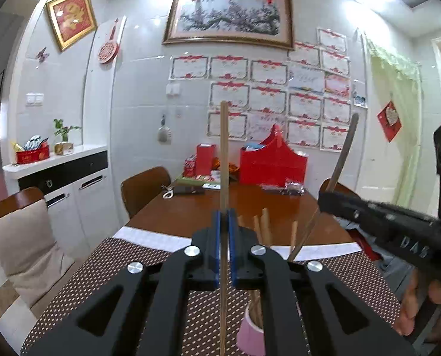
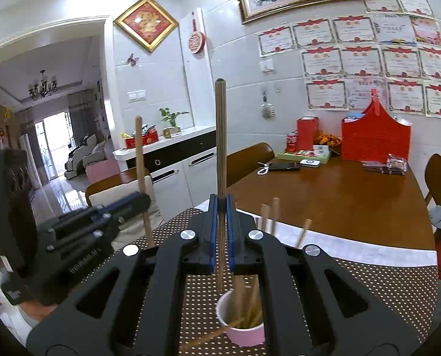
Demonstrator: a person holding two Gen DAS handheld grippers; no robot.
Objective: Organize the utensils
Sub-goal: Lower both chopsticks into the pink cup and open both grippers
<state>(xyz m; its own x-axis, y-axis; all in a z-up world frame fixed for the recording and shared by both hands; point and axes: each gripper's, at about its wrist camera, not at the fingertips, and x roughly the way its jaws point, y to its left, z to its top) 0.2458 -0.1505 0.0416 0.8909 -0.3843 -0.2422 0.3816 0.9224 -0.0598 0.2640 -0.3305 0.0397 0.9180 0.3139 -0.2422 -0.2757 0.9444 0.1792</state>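
My left gripper (image 1: 224, 222) is shut on a wooden chopstick (image 1: 224, 154), held upright above the dotted brown mat (image 1: 96, 273). My right gripper (image 2: 222, 207) is shut on a darker chopstick (image 2: 220, 136), also upright, its lower tip just above a pink cup (image 2: 244, 326). The cup holds several chopsticks whose tops (image 2: 275, 210) stick up past the fingers. In the left wrist view the cup (image 1: 250, 335) sits below my left gripper's right finger, and the right gripper (image 1: 377, 219) with its chopstick (image 1: 343, 151) is at the right. The left gripper (image 2: 101, 219) shows at the left of the right wrist view.
A brown dining table (image 2: 339, 195) carries a red basket (image 2: 374, 139), red box, soda can, phone (image 2: 282, 166) and packets at the back. Wooden chairs (image 1: 143, 187) stand on the left, a white cabinet (image 1: 72, 178) beyond. One chopstick (image 2: 205, 336) lies on the mat by the cup.
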